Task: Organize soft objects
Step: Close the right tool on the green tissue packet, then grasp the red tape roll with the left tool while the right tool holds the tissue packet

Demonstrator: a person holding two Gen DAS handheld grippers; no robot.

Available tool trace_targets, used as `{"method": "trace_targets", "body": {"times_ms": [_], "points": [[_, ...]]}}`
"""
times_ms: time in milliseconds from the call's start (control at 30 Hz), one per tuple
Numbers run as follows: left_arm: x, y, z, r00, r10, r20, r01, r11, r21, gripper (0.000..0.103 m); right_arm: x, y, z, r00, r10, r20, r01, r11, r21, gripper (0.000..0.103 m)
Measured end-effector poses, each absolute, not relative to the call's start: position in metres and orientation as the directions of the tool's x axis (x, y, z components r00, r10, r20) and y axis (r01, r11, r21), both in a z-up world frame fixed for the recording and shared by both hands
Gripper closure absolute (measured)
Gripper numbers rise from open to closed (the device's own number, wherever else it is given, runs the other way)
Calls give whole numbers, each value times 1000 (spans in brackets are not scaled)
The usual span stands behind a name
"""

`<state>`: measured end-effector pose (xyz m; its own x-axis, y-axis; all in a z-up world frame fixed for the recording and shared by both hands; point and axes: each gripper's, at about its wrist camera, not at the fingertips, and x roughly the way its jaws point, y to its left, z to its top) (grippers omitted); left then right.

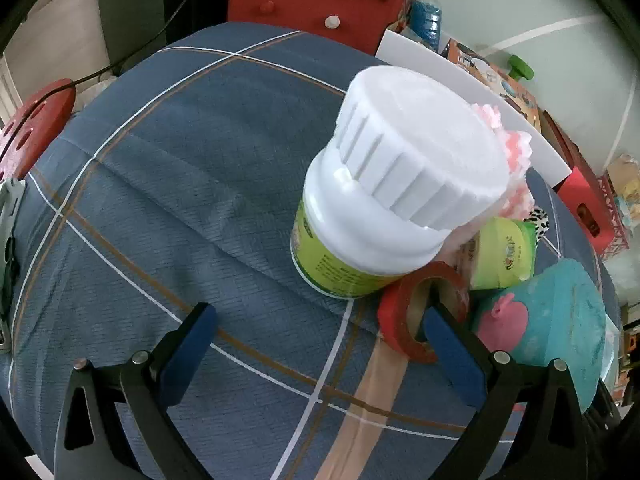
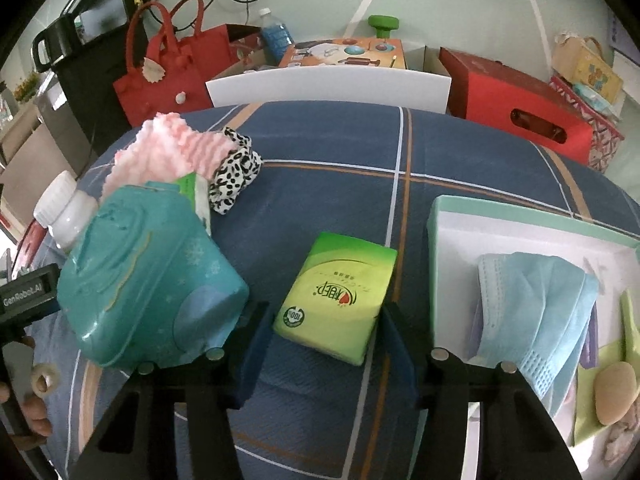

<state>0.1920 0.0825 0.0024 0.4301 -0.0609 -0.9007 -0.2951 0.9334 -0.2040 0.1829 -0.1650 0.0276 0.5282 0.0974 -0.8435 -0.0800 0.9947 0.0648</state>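
The right gripper (image 2: 326, 344) stands low over the blue plaid cloth (image 2: 320, 184) with its jaws spread wide, one blue-padded finger on each side of the near end of a green tissue pack (image 2: 338, 298); whether the pads touch the pack cannot be told. Just right of it, a white tray with a mint rim (image 2: 436, 208) holds a light blue face mask (image 2: 532, 304) draped over its near part. To the left lies a teal wipes pack (image 2: 148, 276), and beyond it a pink-and-white fluffy cloth (image 2: 168, 148) with a leopard-print scrunchie (image 2: 236, 168) beside it. The left gripper (image 1: 320, 336) is also wide open and holds nothing; its right finger reaches into the hole of a red tape roll (image 1: 420, 312). Behind the roll stands a white-capped bottle with a green label (image 1: 384, 200).
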Motion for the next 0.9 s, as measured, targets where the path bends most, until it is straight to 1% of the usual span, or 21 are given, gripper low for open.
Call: {"method": "trace_targets", "body": {"times_ms": [333, 433, 533, 600, 633, 700, 733, 767, 833, 867, 900], "points": [[196, 80, -2, 432, -32, -901, -301, 937, -177, 1, 175, -171, 30, 528, 128, -840, -72, 992, 106, 46], [198, 76, -3, 431, -17, -902, -293, 943, -157, 4, 174, -171, 31, 526, 130, -841, -73, 991, 108, 46], [200, 73, -1, 433, -10, -901, -282, 948, -146, 15, 174, -171, 31, 526, 131, -841, -73, 991, 109, 46], [200, 70, 0, 436, -9, -900, -269, 953, -140, 27, 174, -170, 31, 525, 132, -841, -72, 991, 111, 46], [201, 68, 0, 437, -11, -900, -258, 956, -137, 30, 173, -170, 30, 525, 134, -840, -72, 991, 113, 46], [202, 63, 2, 443, -26, -896, -229, 963, -141, 45, 173, -171, 30, 525, 135, -840, -71, 991, 115, 46], [203, 61, 3, 446, -35, -895, -216, 965, -146, 50, 173, -171, 30, 525, 135, -840, -71, 991, 115, 46], [203, 58, 3, 449, -52, -892, -197, 968, -156, 58, 174, -171, 31, 525, 135, -840, -72, 991, 114, 46], [203, 55, 3, 449, -55, -892, -186, 971, -153, 64, 173, -171, 31, 525, 136, -840, -72, 991, 116, 46], [204, 55, 4, 452, -68, -889, -178, 970, -165, 72, 173, -171, 31, 525, 137, -840, -72, 991, 117, 46], [203, 54, 5, 457, -83, -885, -174, 968, -181, 81, 173, -172, 31, 525, 139, -840, -71, 990, 120, 46]]}}
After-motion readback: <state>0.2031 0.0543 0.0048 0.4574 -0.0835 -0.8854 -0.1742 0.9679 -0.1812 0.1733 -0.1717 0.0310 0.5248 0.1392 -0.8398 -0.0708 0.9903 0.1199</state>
